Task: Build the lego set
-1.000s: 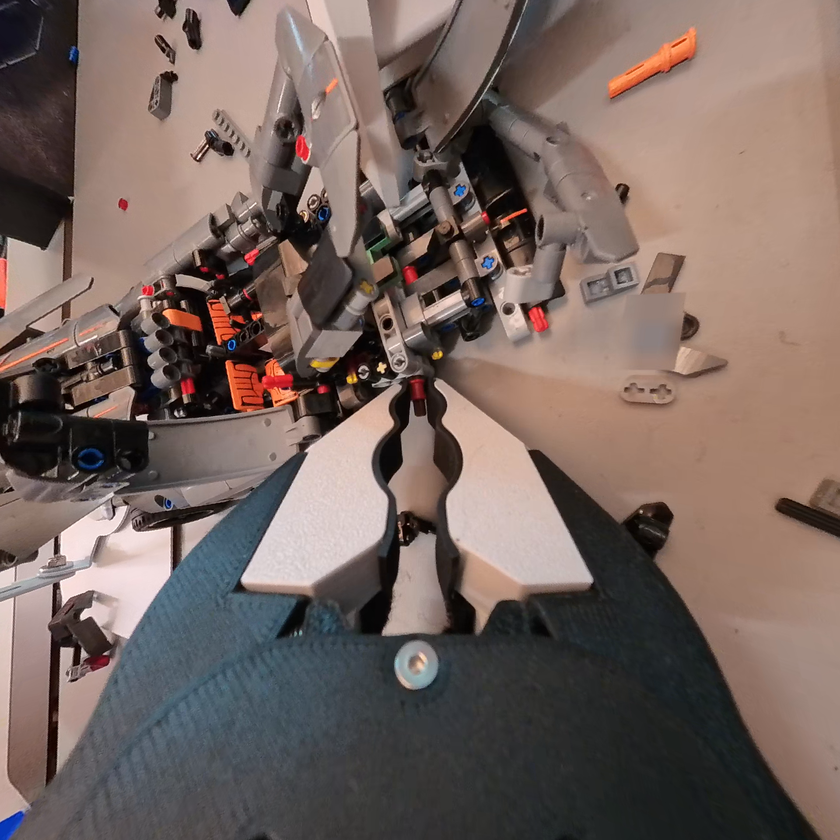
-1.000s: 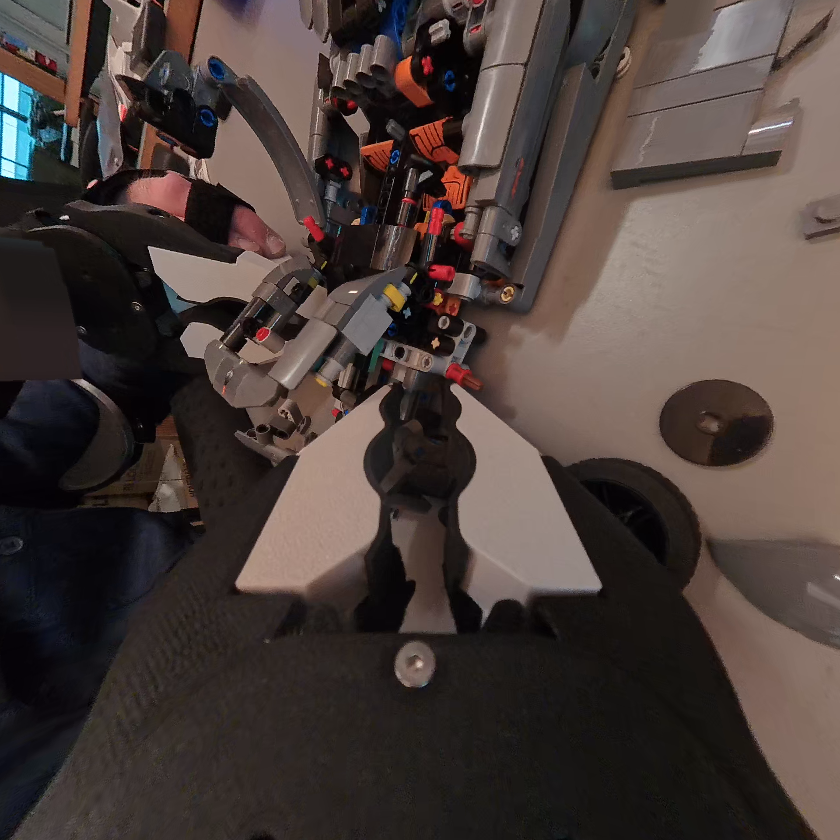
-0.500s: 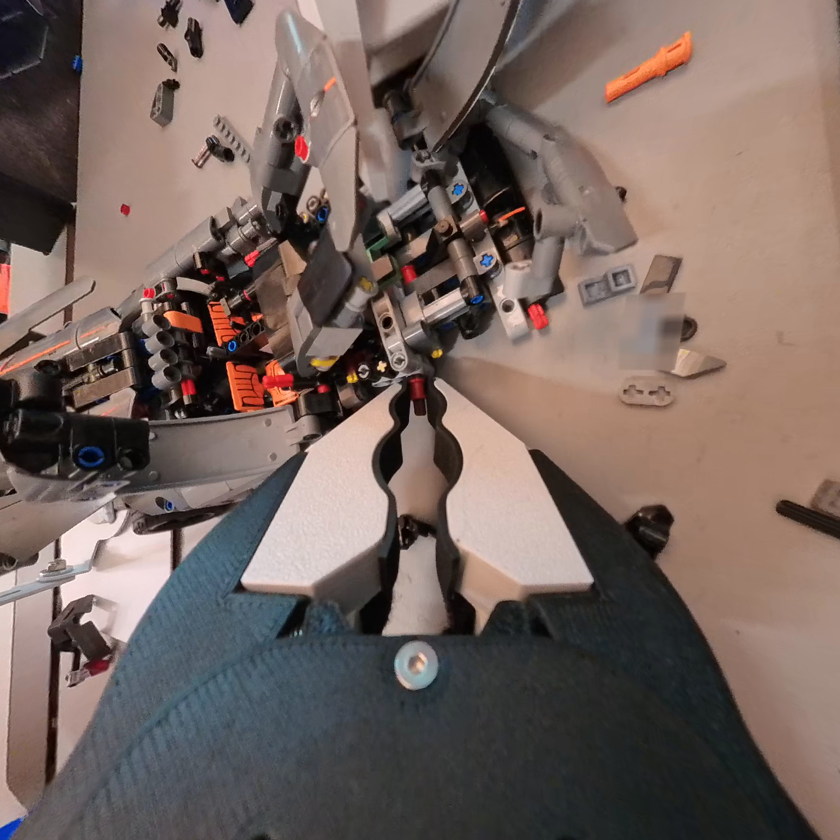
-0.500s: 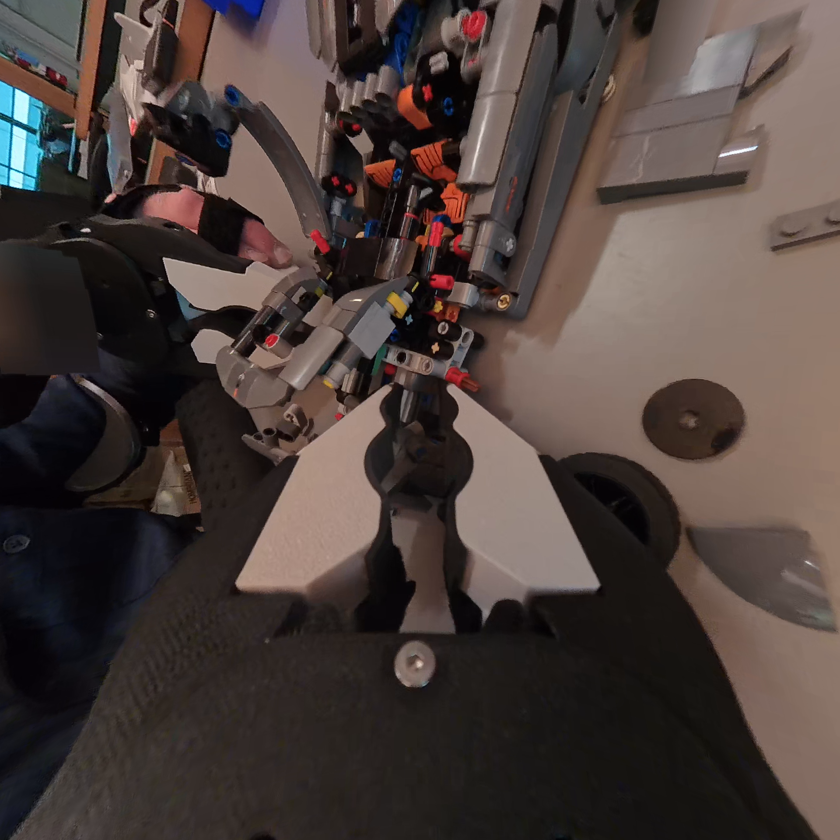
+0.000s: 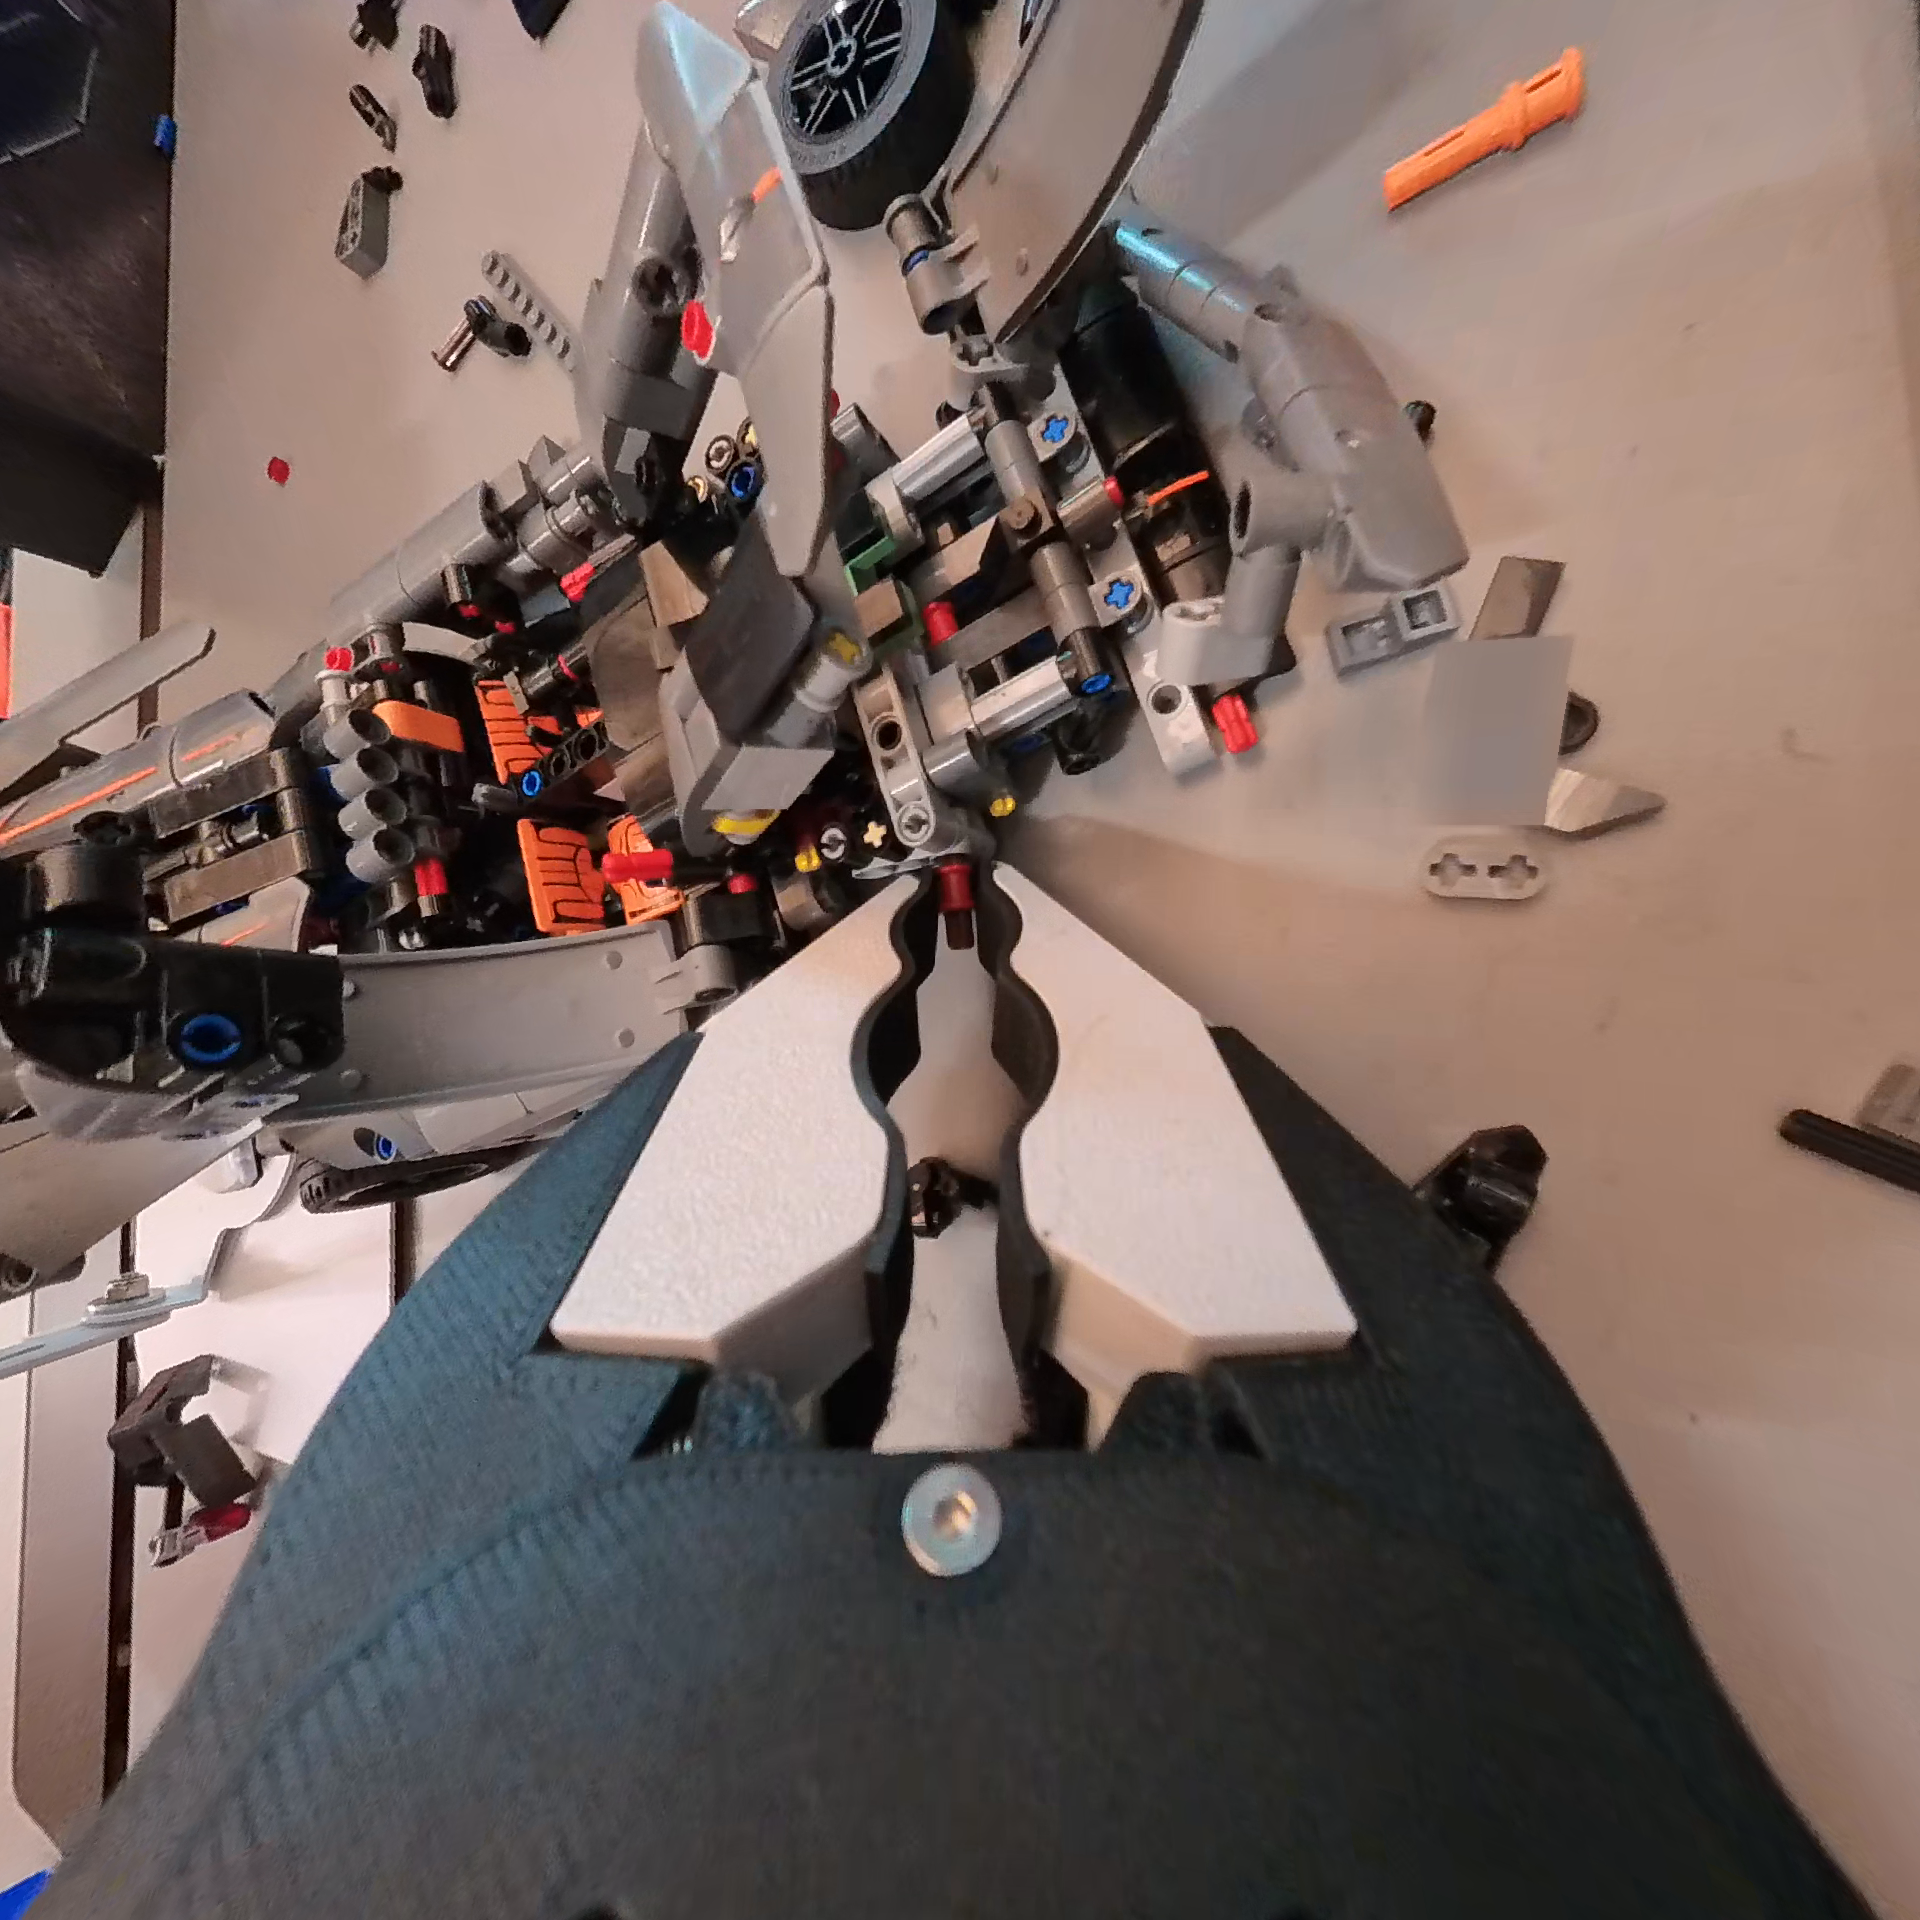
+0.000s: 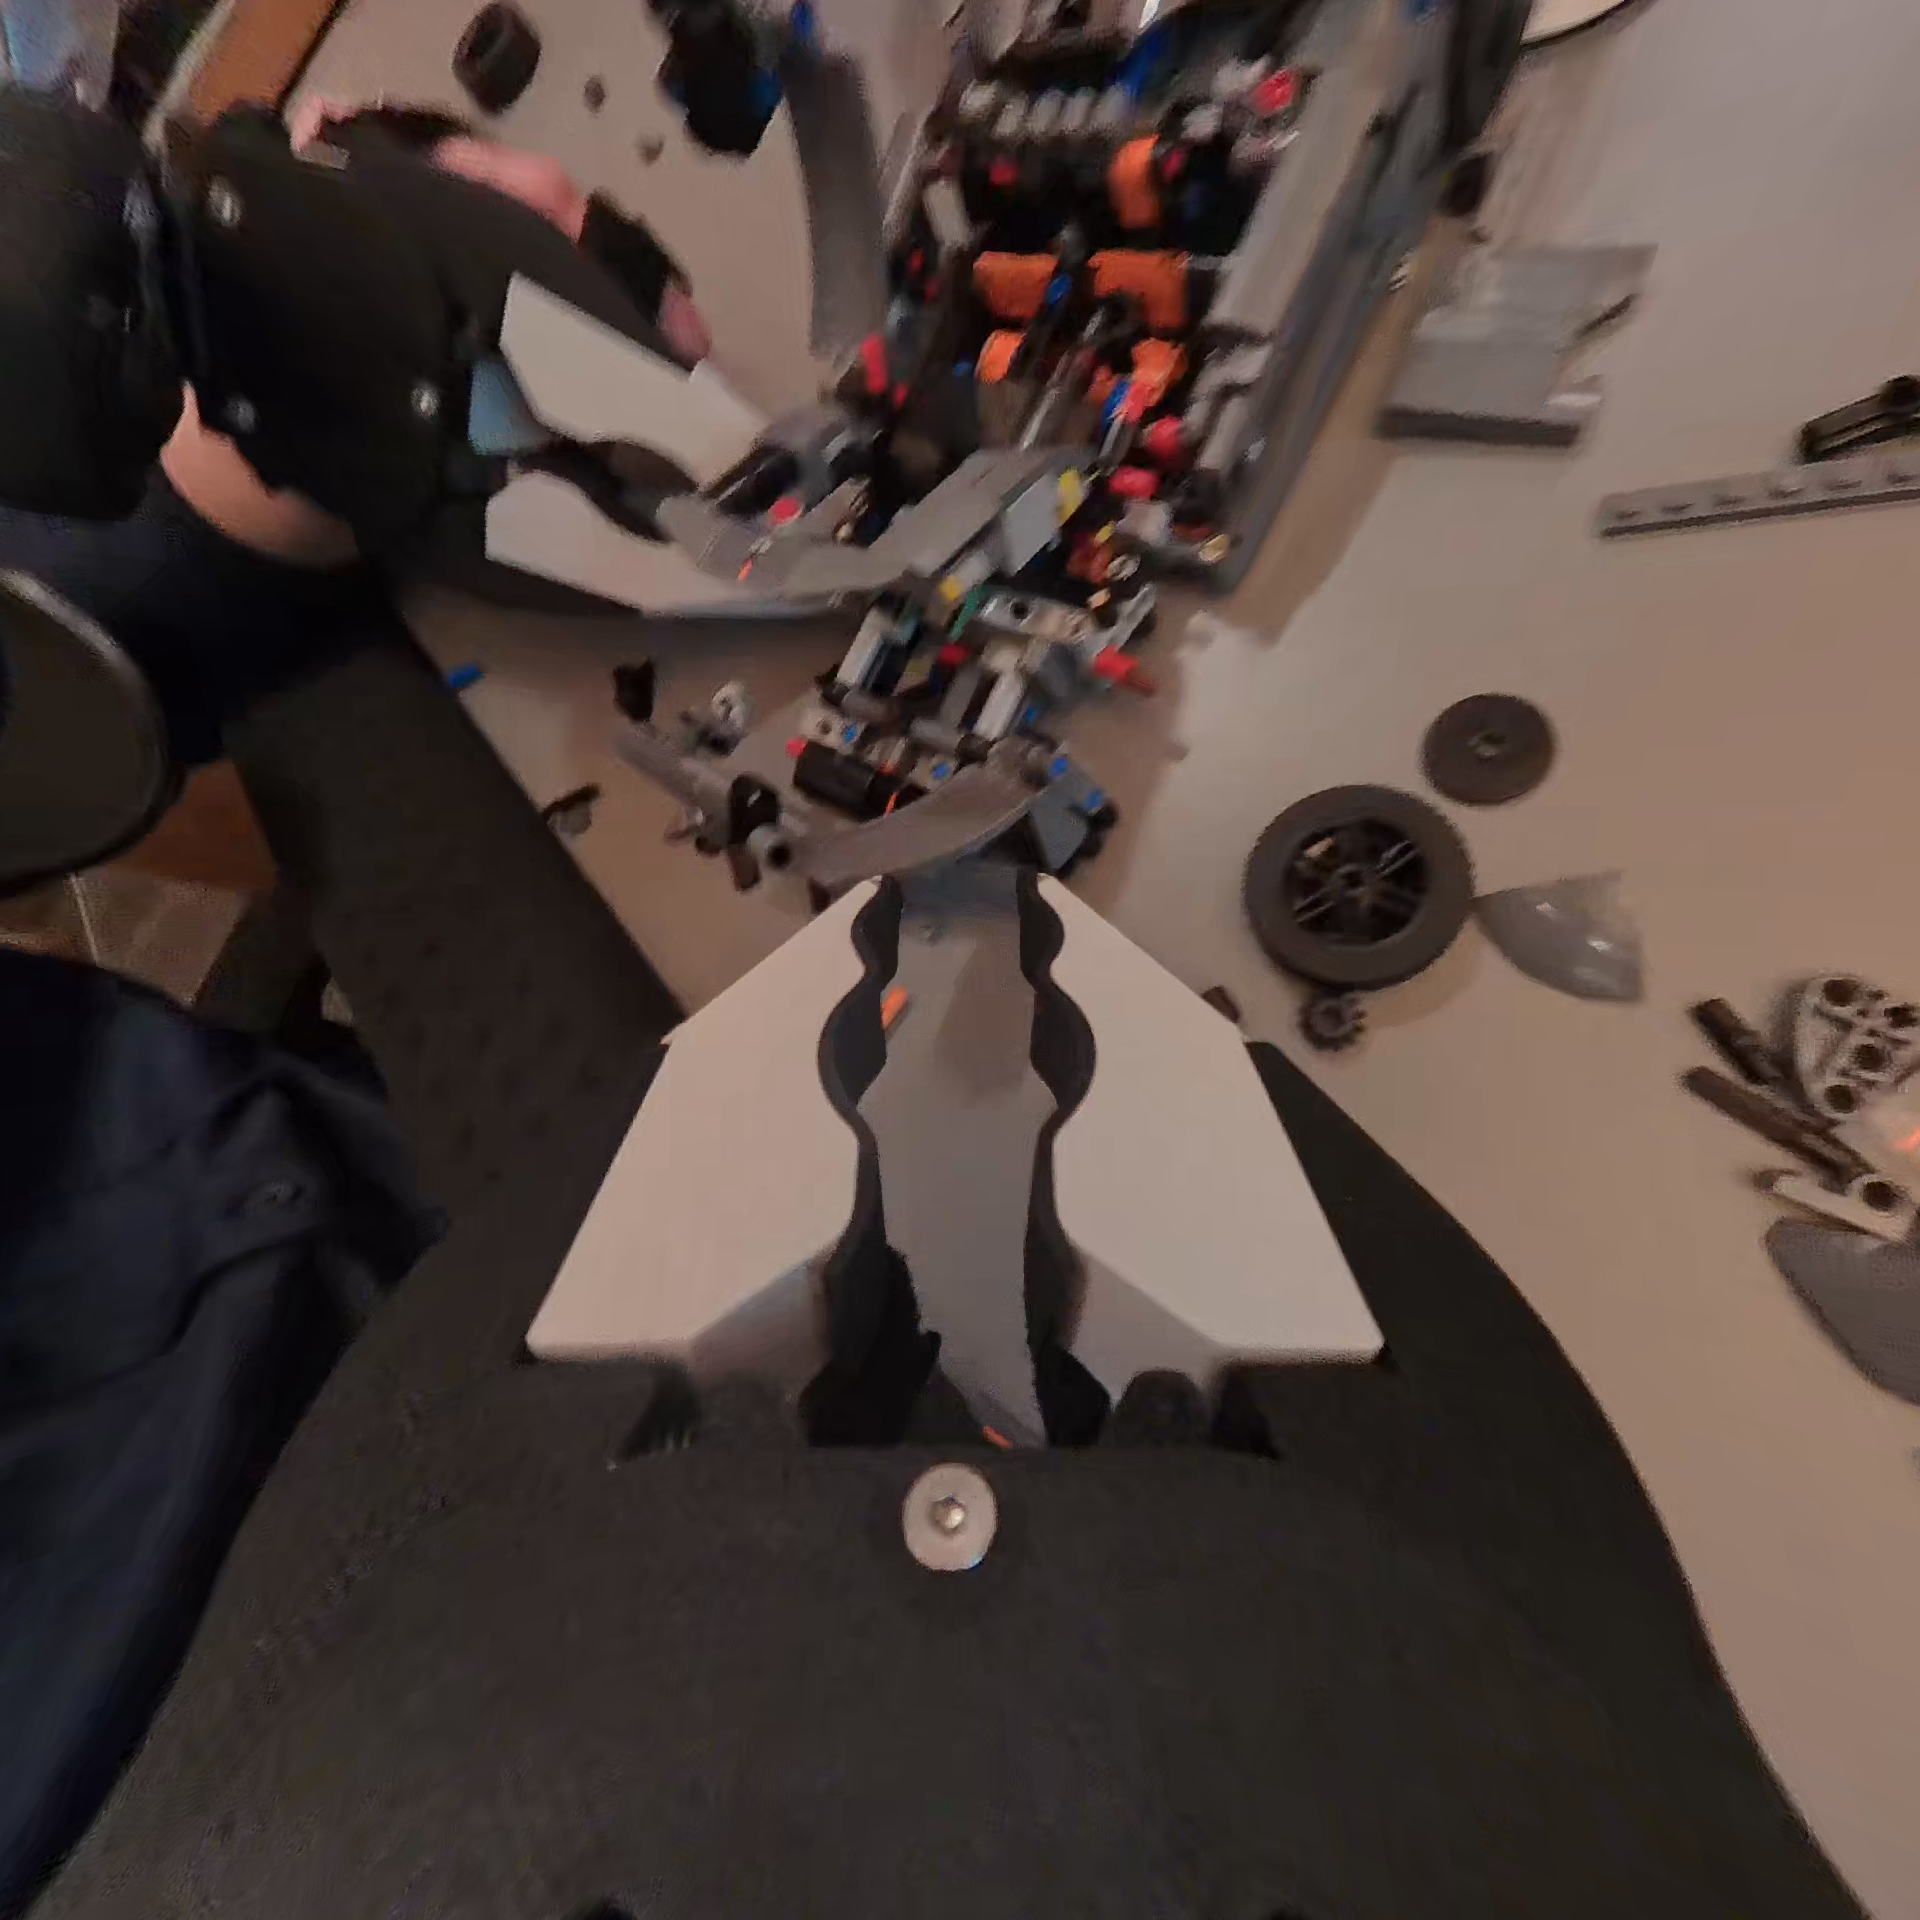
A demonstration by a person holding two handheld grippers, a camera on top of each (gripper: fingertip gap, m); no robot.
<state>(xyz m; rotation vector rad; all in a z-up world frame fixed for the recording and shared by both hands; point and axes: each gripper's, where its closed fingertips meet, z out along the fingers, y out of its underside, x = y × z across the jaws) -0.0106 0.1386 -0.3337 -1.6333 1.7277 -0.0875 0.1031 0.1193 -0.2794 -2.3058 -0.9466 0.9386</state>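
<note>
The half-built grey, black and orange lego car [image 5: 727, 644] lies on the pale table. My left gripper [image 5: 956, 920] is shut on a short red pin [image 5: 952, 896] that sticks out of the car's near edge. The right wrist view is blurred. It shows the car [image 6: 1039, 436] farther off and the left gripper [image 6: 717, 468] at the car's left side. My right gripper [image 6: 961, 894] sits at the car's curved grey fender panel [image 6: 914, 836]. Its jaws stand a little apart with grey panel filling the gap. I cannot tell whether they clamp it.
A loose black wheel [image 6: 1356, 883] and a black disc [image 6: 1488, 748] lie right of the car. Flat grey panels [image 6: 1507, 343], a pile of small parts [image 6: 1808, 1091], an orange pin [image 5: 1486, 130] and a grey link [image 5: 1486, 871] are scattered around. The table's edge [image 6: 499, 831] runs at left. My right fingertips sit around 12 cm from my left ones. It is some 7 cm from my right tips to the loose black wheel [image 6: 1356, 883]. My left wrist view [image 5: 843, 54] looks at it from another angle.
My right gripper has pulled back from the car's inner frame to the fender end, and its view has swung. A wheel now shows at the top of the left view. My left gripper has stayed put.
</note>
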